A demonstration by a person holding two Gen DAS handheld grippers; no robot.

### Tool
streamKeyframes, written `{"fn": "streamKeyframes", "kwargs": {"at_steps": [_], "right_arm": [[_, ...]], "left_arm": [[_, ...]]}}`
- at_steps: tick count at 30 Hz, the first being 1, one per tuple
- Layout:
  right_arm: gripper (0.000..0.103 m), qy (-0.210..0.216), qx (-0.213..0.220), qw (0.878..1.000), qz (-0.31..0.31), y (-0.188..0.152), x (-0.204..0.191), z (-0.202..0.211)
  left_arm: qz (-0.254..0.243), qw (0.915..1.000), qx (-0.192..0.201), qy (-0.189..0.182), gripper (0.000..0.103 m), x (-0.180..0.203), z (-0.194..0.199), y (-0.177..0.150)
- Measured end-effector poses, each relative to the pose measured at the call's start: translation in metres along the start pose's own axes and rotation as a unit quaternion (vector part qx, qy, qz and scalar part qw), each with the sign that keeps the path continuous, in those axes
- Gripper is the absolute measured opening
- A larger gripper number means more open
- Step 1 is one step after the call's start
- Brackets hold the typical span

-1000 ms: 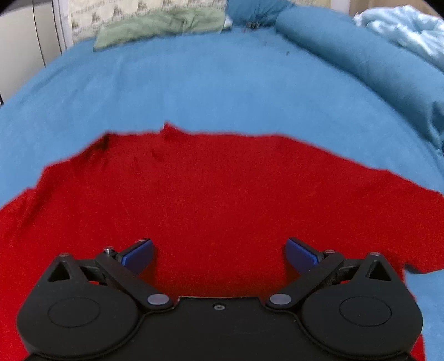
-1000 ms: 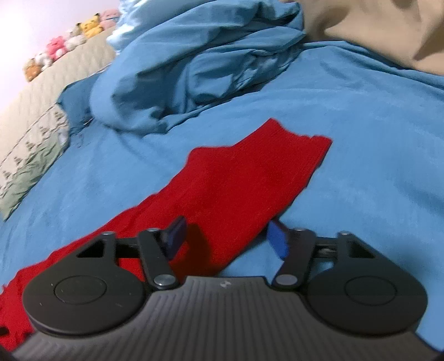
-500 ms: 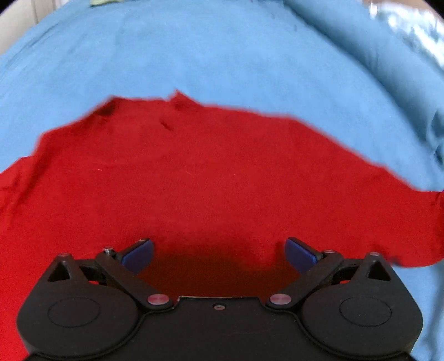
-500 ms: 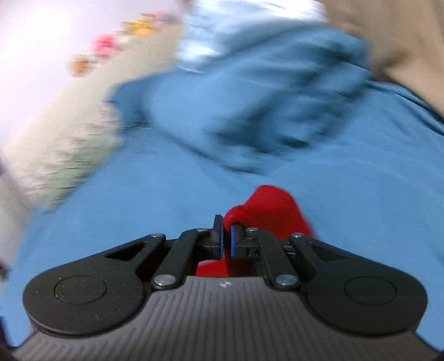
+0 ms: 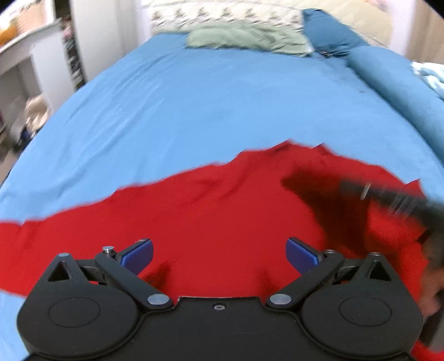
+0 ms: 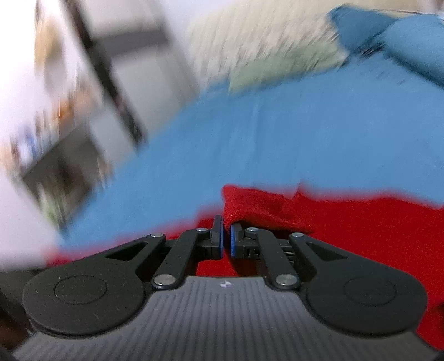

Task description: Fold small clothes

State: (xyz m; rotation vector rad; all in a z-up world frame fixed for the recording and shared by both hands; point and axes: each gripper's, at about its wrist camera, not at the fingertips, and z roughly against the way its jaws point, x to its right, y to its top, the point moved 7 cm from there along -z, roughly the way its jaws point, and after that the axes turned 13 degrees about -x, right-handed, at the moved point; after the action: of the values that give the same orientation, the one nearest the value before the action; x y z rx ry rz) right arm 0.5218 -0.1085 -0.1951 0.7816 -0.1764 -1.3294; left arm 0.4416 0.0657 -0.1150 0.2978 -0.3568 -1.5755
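Note:
A red garment [image 5: 211, 211] lies spread on the blue bed sheet [image 5: 208, 105]. My left gripper [image 5: 219, 254] hovers just above its near part, open and empty, blue pads wide apart. My right gripper [image 6: 226, 236] is shut on a folded end of the red garment [image 6: 249, 202] and holds it lifted over the rest of the cloth. The right gripper also shows in the left wrist view [image 5: 394, 200] as a blurred dark shape over the garment's right side, casting a shadow there.
A green cloth [image 5: 247, 39] and a patterned pillow [image 5: 222, 14] lie at the bed's far end. A rolled blue duvet [image 5: 402, 83] runs along the right. White shelves [image 5: 30, 69] stand left of the bed.
My right gripper, shut on the garment's end, has carried it leftward over the red cloth and its view has swung left. The left gripper stayed open and tilted up.

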Motion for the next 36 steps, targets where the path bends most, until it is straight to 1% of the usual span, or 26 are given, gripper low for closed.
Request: {"fn": "streamKeyframes", "kwargs": {"at_steps": [2,4,5,6,7,8,9,11,13,15,17,19,20,21,22,25,28,29,32,33,34,36], "right_arm": [[0.02,0.014,-0.023,1.0,-0.008,-0.02,-0.005,-0.018],[0.024,0.007,-0.028,1.0,0.002,-0.032,-0.006,-0.019],[0.029,0.003,-0.028,1.0,0.011,-0.033,-0.009,-0.019],[0.042,0.003,-0.03,0.999,0.023,-0.036,-0.012,-0.014],[0.052,0.001,-0.03,0.999,0.031,-0.038,-0.012,-0.007],[0.068,-0.006,-0.024,0.999,0.037,-0.039,-0.009,0.003],[0.076,-0.015,-0.015,0.999,0.042,-0.041,-0.004,0.015],[0.081,-0.042,-0.004,0.998,0.045,-0.043,0.005,0.04],[0.084,-0.08,0.004,0.996,0.034,-0.032,0.032,0.059],[0.092,-0.124,0.013,0.992,0.018,-0.039,0.053,0.081],[0.094,-0.174,0.012,0.985,0.005,-0.05,0.075,0.094],[0.094,-0.203,0.001,0.979,-0.004,-0.061,0.094,0.098],[0.094,-0.214,-0.008,0.977,-0.012,-0.067,0.104,0.098],[0.094,-0.221,-0.014,0.975,-0.021,-0.07,0.11,0.096],[0.094,-0.224,-0.016,0.974,-0.032,-0.075,0.118,0.096],[0.094,-0.229,-0.021,0.972,-0.053,-0.086,0.135,0.094],[0.094,-0.24,-0.026,0.968,-0.063,-0.09,0.14,0.087],[0.094,-0.246,-0.029,0.967,-0.067,-0.092,0.142,0.084],[0.094,-0.261,-0.038,0.961,-0.087,-0.097,0.155,0.082],[0.094,-0.264,-0.038,0.959,-0.096,-0.097,0.16,0.083],[0.094,-0.262,-0.037,0.959,-0.104,-0.096,0.165,0.084],[0.094,-0.258,-0.035,0.959,-0.116,-0.096,0.172,0.087]], "left_arm": [[0.016,0.9998,-0.013,-0.007,0.103,-0.014,-0.008,-0.007],[0.022,0.9995,-0.016,-0.017,0.103,-0.018,-0.013,-0.009],[0.021,0.9995,-0.016,-0.02,0.103,-0.016,-0.015,-0.011],[0.019,0.9994,-0.015,-0.025,0.103,-0.012,-0.015,-0.01],[0.016,0.9993,-0.014,-0.029,0.103,-0.007,-0.017,-0.003],[0.012,0.9992,-0.013,-0.035,0.103,0.001,-0.017,0.0],[0.005,0.9989,-0.01,-0.045,0.103,0.012,-0.015,0.004],[-0.015,0.9979,-0.005,-0.063,0.103,0.038,-0.014,0.009],[-0.047,0.9957,-0.006,-0.079,0.103,0.066,-0.017,0.017],[-0.078,0.9925,-0.012,-0.094,0.102,0.094,-0.026,0.022],[-0.096,0.9901,-0.021,-0.1,0.099,0.114,-0.041,0.025],[-0.104,0.9895,-0.034,-0.094,0.082,0.126,-0.057,0.027],[-0.101,0.9901,-0.041,-0.089,0.078,0.127,-0.065,0.027],[-0.09,0.9912,-0.044,-0.086,0.069,0.126,-0.072,0.029],[-0.076,0.9925,-0.045,-0.084,0.065,0.123,-0.077,0.031],[-0.013,0.996,-0.034,-0.081,0.064,0.101,-0.082,0.039],[0.037,0.9969,-0.028,-0.063,0.064,0.08,-0.086,0.041],[0.053,0.996,-0.032,-0.065,0.064,0.074,-0.089,0.042],[0.096,0.9912,-0.037,-0.083,0.065,0.064,-0.093,0.04],[0.119,0.9883,-0.034,-0.088,0.065,0.06,-0.093,0.04],[0.143,0.9845,-0.031,-0.097,0.065,0.058,-0.089,0.038],[0.197,0.9735,-0.023,-0.114,0.065,0.048,-0.086,0.034]]}}
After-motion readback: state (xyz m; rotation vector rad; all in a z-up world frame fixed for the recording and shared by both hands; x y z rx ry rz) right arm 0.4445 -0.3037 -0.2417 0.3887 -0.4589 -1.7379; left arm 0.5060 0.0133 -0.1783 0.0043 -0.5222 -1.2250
